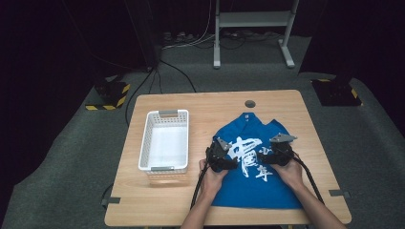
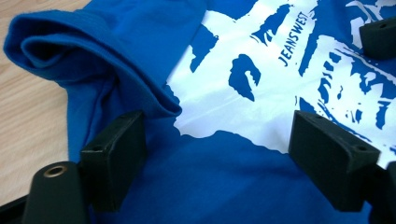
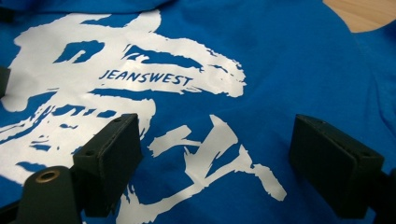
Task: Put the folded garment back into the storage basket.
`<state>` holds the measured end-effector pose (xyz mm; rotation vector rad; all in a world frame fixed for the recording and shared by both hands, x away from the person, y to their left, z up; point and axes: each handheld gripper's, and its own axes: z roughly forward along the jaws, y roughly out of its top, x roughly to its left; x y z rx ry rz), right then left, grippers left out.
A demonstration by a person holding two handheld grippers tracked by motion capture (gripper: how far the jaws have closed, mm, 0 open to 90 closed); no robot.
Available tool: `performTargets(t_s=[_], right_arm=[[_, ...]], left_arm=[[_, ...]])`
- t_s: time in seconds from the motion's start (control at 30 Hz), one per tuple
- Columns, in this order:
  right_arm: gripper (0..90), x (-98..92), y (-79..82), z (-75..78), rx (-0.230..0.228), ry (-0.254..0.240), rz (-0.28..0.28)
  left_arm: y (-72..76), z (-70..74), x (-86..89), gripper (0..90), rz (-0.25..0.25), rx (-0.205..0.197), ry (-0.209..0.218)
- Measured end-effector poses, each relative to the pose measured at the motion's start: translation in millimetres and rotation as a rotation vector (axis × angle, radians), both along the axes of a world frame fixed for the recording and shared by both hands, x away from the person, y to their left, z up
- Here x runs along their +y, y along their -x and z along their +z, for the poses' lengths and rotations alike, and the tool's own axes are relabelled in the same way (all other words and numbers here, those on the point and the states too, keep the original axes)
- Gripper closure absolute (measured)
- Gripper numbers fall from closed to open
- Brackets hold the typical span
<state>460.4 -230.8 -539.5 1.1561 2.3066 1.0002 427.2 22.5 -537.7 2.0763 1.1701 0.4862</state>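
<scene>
A blue T-shirt with a large white print lies spread on the wooden table, its sleeves folded in. My left gripper hovers over the shirt's left side, jaws wide apart with nothing between them. In the left gripper view the left gripper stands over the shirt beside a folded sleeve edge, and a jaw of the other gripper shows at top right. My right gripper is above the print, facing the left one. In the right gripper view the right gripper is open over the shirt's white lettering.
A white slatted basket with nothing in it stands on the table's left half. A round grey cable port sits near the far edge. Bare wood lies beside the shirt. Grey carpet surrounds the table, with a white stand behind it.
</scene>
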Motion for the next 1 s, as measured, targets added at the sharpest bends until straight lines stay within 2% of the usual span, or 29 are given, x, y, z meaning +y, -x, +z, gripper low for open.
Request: performTargets(t_s=[0.1, 0.17, 0.23, 0.37, 0.4, 0.53, 0.63, 0.7, 0.8, 0.9, 1.0], right_arm=[[16.9, 0.8, 4.9, 0.9, 0.004, 0.006, 0.026], [17.5, 0.1, 3.1, 2.8, -0.018, 0.009, 0.004], [17.7, -1.9, -2.1, 5.9, -0.029, -0.018, -0.030], [17.8, 0.2, -11.1, 3.4, -0.007, 0.016, -0.038], [17.2, -0.1, -11.8, 1.2, 0.002, 0.009, -0.035], [17.3, -1.9, -9.1, 0.3, 0.000, -0.001, -0.023], [17.0, -2.9, -4.1, 0.2, 0.000, -0.001, -0.002], [17.0, -3.5, 1.0, 0.2, 0.001, -0.001, 0.018], [17.5, -2.8, 1.5, 1.5, -0.005, 0.006, 0.021], [17.8, -1.5, -2.9, 4.6, -0.012, -0.014, 0.008], [17.5, 2.4, -6.7, 1.0, -0.002, 0.010, 0.013]], left_arm=[[-0.3, 2.6, 0.3, 19.7, 0.006, 0.019, 0.017], [-3.9, 5.4, -2.6, 19.1, 0.003, 0.012, 0.030], [-8.3, 7.9, -6.6, 19.0, 0.000, 0.004, 0.035], [-19.6, 6.0, -15.5, 18.4, -0.009, 0.025, 0.017], [-20.8, 4.1, -15.8, 18.4, -0.004, 0.032, 0.015], [-15.8, 2.1, -12.8, 18.6, -0.007, 0.019, 0.007], [0.1, 0.1, -9.6, 19.3, -0.014, 0.000, -0.002], [7.5, 0.0, -6.9, 20.3, -0.015, 0.001, 0.015], [3.5, 1.9, -9.3, 18.9, -0.022, 0.017, 0.042], [-2.5, 5.0, -15.0, 18.4, -0.031, 0.006, 0.031], [-11.2, 5.3, -15.5, 18.3, -0.012, 0.022, 0.033]])
